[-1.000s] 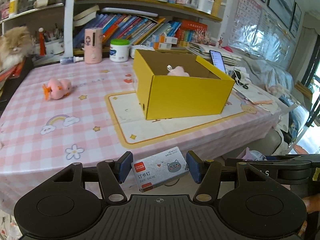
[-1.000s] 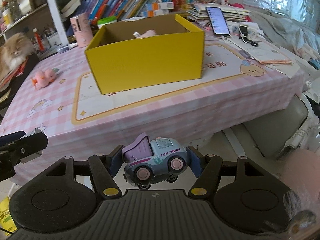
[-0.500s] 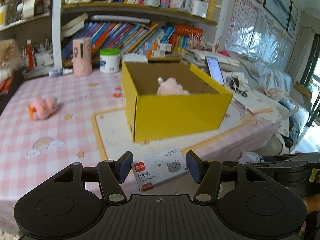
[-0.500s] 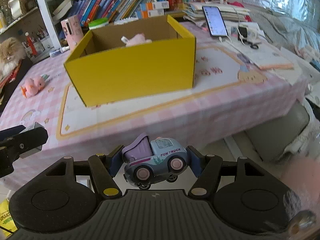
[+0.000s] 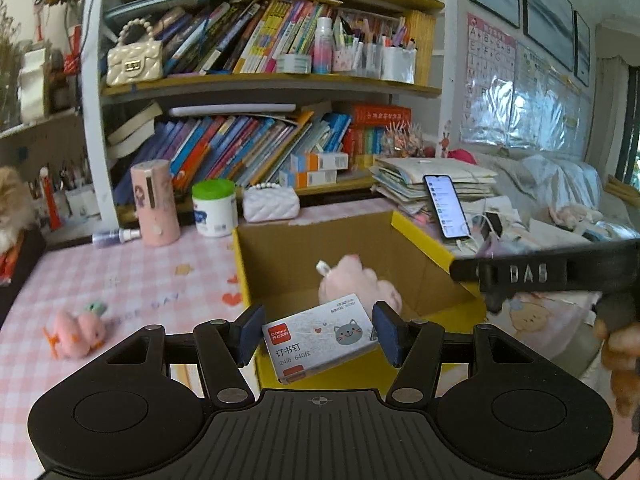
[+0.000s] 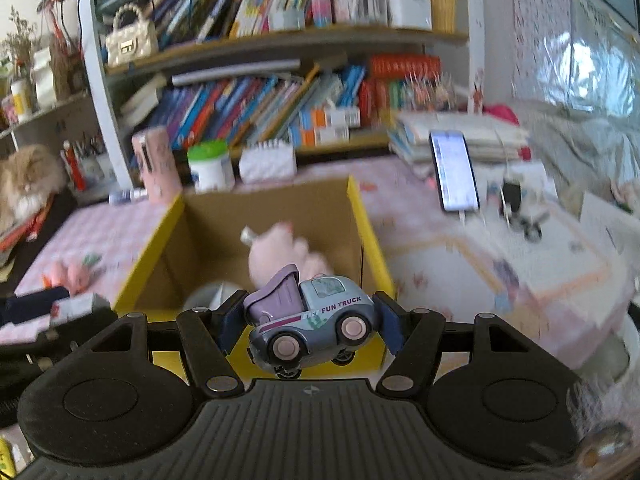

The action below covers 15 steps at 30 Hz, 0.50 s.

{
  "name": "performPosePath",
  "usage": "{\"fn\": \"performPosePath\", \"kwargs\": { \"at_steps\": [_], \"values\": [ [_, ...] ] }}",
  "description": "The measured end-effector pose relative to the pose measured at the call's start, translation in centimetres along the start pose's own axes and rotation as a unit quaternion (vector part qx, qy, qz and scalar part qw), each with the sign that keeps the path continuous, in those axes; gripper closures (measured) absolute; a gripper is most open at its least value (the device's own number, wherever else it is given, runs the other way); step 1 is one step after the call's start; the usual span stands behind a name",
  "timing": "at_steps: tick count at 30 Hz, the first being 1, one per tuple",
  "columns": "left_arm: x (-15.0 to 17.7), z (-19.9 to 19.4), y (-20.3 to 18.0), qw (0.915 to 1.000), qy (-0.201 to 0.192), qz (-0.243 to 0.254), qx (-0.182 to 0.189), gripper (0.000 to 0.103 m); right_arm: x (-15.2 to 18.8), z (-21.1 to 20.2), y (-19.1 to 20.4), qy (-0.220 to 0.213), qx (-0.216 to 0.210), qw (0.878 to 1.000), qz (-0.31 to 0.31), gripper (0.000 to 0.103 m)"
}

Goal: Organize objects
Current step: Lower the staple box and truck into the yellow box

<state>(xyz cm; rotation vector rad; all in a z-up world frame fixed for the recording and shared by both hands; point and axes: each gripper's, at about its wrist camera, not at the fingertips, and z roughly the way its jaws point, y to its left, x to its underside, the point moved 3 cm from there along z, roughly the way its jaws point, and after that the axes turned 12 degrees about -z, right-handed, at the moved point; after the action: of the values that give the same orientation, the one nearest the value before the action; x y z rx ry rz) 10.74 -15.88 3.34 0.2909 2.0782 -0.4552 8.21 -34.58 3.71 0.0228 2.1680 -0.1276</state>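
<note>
My left gripper [image 5: 318,334] is shut on a white staple box [image 5: 320,336] with a cat drawing, held just above the near wall of the open yellow cardboard box [image 5: 416,236]. My right gripper [image 6: 306,328] is shut on a grey and purple toy truck [image 6: 312,320], held over the near edge of the same yellow box [image 6: 154,248]. A pink plush toy [image 5: 358,280] lies inside the box; it also shows in the right wrist view [image 6: 280,254]. The right gripper's body crosses the left wrist view at the right [image 5: 552,272].
A pink plush duck [image 5: 76,330] lies on the pink checked tablecloth [image 5: 120,280] left of the box. A pink cylinder [image 5: 156,202], white jar [image 5: 214,208], white purse [image 5: 272,202] and phone [image 5: 446,206] stand behind it. A cat [image 6: 28,184] sits at far left.
Both grippers have moved forward and up from below the table edge to the near wall of the yellow box, each still holding its object.
</note>
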Motion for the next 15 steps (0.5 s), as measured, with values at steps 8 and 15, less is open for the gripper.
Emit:
{"fn": "performPosePath", "kwargs": {
  "at_steps": [8,15],
  "values": [
    [-0.2,5.0,-2.1,0.9993,0.027,0.016,-0.02,0.045,-3.6,4.4,-2.1,-0.008,-0.026,0.999,-0.023,0.039],
    [0.3,8.2,-2.7,0.9973,0.055,0.029,-0.038,0.045,-4.2,8.5,-1.4,0.017,-0.067,0.997,-0.043,0.039]
  ]
}}
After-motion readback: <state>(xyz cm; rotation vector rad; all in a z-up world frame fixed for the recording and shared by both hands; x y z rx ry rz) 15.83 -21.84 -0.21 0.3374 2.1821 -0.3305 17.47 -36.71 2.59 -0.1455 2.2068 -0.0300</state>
